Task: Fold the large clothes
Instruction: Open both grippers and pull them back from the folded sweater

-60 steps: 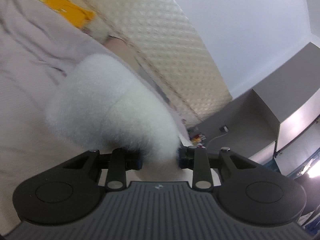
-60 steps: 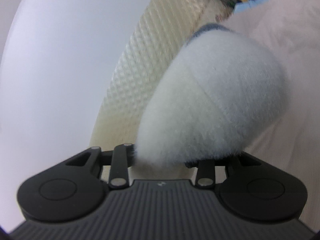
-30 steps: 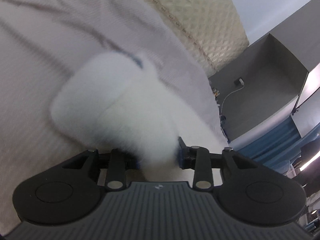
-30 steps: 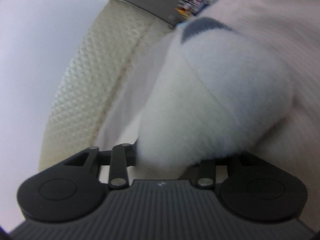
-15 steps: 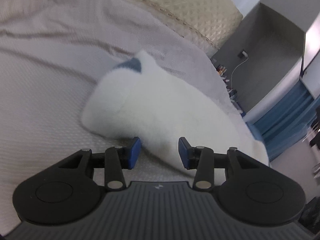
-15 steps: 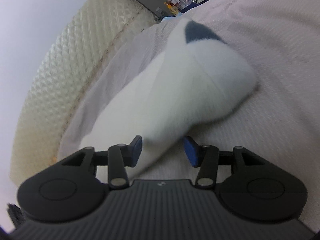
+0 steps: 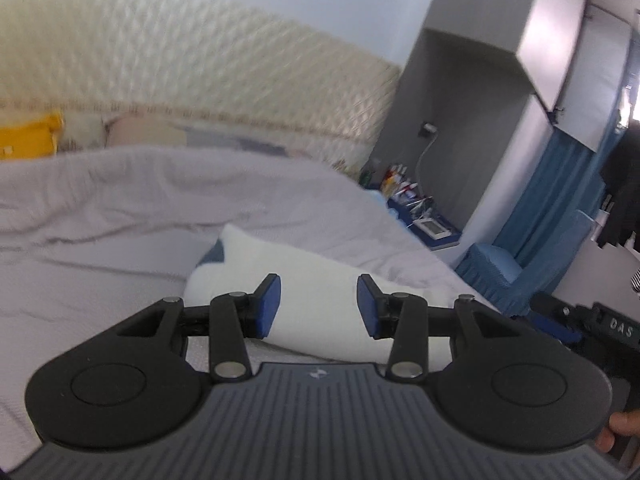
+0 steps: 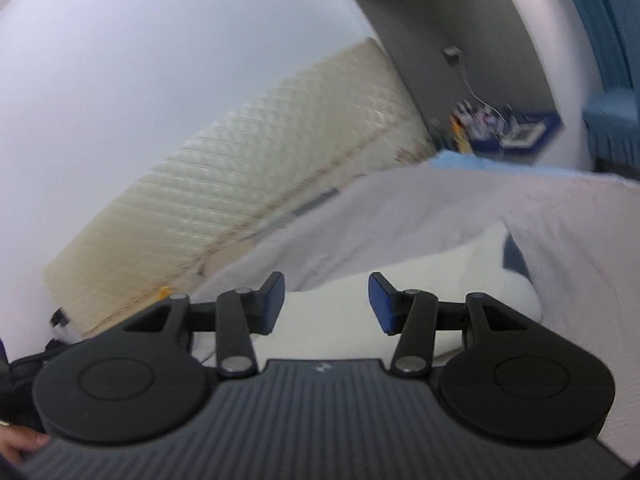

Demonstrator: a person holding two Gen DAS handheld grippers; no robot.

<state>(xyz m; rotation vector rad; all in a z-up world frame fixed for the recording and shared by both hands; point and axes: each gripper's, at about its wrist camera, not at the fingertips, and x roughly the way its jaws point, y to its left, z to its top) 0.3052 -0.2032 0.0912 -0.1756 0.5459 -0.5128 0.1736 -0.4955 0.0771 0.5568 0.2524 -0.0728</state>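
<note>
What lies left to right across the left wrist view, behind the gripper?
Yellow cushion → white fleece garment → cluttered bedside shelf → blue curtain.

Pale grey bedspread [image 7: 120, 208] rumpled across the bed, cream quilted headboard [image 7: 192, 76] arcing behind it, yellow cushion [image 7: 28, 136] tucked at the far left, cluttered blue nightstand [image 7: 424, 220] beside the bed, grey cabinet [image 7: 472, 120] rising above, blue curtain [image 7: 560, 200] hanging right
</note>
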